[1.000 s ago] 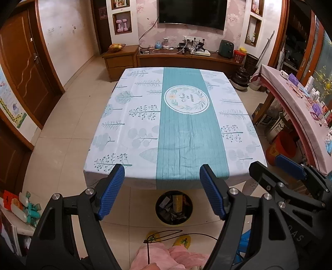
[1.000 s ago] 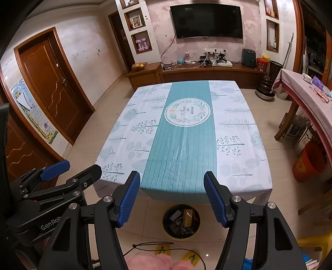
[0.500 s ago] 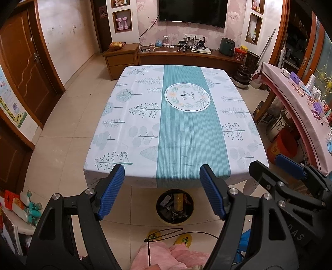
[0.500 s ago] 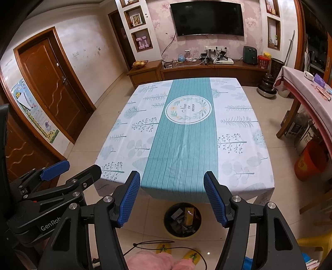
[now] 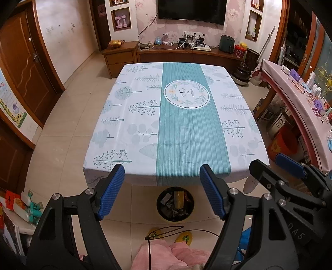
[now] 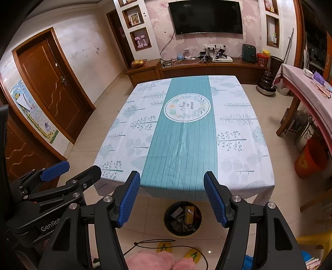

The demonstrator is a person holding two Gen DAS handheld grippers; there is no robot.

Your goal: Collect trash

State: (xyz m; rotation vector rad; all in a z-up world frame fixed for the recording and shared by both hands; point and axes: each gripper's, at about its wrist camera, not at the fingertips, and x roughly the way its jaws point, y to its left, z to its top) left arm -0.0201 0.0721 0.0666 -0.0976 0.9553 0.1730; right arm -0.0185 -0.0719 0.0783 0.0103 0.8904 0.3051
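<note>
A wall television (image 6: 208,17) hangs beyond the leaf-print tablecloth (image 6: 184,135); a wooden door (image 6: 48,83) stands left; what may be a toaster (image 6: 249,53) sits on the cabinet.

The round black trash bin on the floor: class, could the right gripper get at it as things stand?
Probably yes. The round black trash bin stands just clear of the tablecloth edge, below the open, empty right gripper, with nothing between.

Trash bin (image 5: 175,204) seemingly under table (image 5: 132,124) edge

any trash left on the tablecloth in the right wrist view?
No: the tablecloth shows only its print, and the wrappers sit in the bin on the floor.
</note>
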